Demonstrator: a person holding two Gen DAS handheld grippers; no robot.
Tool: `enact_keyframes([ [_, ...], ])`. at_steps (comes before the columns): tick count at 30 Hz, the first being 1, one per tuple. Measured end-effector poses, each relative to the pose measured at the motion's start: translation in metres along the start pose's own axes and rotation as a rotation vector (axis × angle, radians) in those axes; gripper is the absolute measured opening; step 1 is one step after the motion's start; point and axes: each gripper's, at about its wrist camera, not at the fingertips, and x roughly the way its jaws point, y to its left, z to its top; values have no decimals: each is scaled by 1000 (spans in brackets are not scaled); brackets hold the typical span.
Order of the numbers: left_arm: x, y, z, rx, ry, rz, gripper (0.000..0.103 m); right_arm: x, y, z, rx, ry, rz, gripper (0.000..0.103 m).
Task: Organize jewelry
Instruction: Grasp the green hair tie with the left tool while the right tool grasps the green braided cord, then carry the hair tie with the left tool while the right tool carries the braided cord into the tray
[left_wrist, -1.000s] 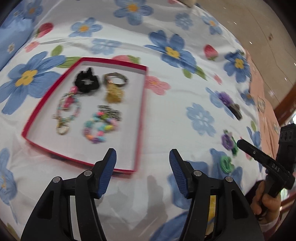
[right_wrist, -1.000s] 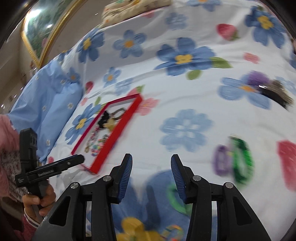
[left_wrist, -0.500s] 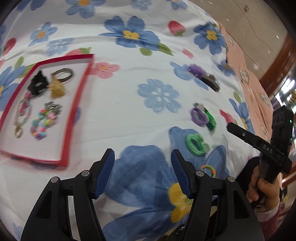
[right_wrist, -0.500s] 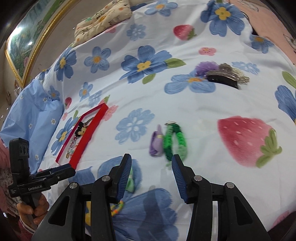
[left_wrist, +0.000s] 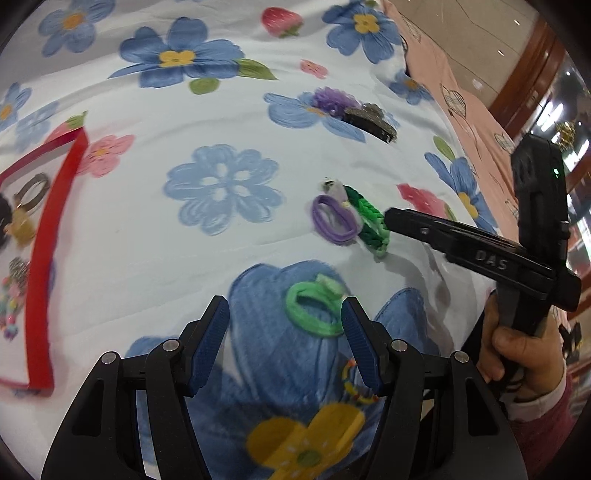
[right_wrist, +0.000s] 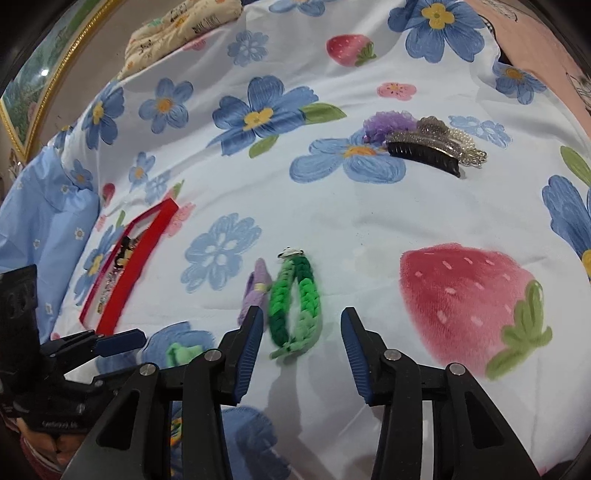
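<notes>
My left gripper (left_wrist: 285, 334) is open, low over the bed, with a light green hair tie (left_wrist: 314, 308) just ahead between its fingertips. My right gripper (right_wrist: 301, 345) is open, with a green braided bracelet (right_wrist: 295, 299) between its fingertips and a purple hair tie (right_wrist: 255, 290) just left of it. The bracelet (left_wrist: 369, 221) and purple tie (left_wrist: 334, 218) also show in the left wrist view. A red-rimmed tray (left_wrist: 55, 240) holding several pieces of jewelry lies at the left; it also shows in the right wrist view (right_wrist: 133, 258). A small multicolored bead ring (left_wrist: 354, 384) lies by my left gripper's right finger.
A purple scrunchie (right_wrist: 388, 123), a black hair clip (right_wrist: 424, 157) and a glittery pearl clip (right_wrist: 454, 142) lie together farther back on the floral bedsheet (right_wrist: 369, 206). A blue pillow (right_wrist: 40, 214) sits at the left. A pink cover (left_wrist: 461, 92) lies at the right.
Both grippers have swung right, away from the tray, and come down closer to the hair ties and the bracelet. The tray has slid to the left edge of view.
</notes>
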Motion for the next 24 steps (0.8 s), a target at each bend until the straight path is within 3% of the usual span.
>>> enact_keyframes([
  [3, 14, -5, 2, 20, 23, 18, 63, 9, 1, 1, -13, 21, -17, 41],
  [6, 25, -9, 1, 40, 33, 32, 61, 23, 2, 1, -31, 54, -41, 30],
  [9, 27, -12, -1, 60, 23, 23, 38, 29, 0, -2, -35, 58, -67, 11],
  [10, 27, -12, -1, 61, 26, 10, 20, 28, -1, -2, -30, 54, -64, 11],
  [11, 27, -12, -1, 63, 32, 3, 9, 26, -1, -3, -26, 48, -59, 11],
  [24, -15, -3, -3, 23, -64, -11, 4, -35, 7, 5, 24, -119, 29, 10],
])
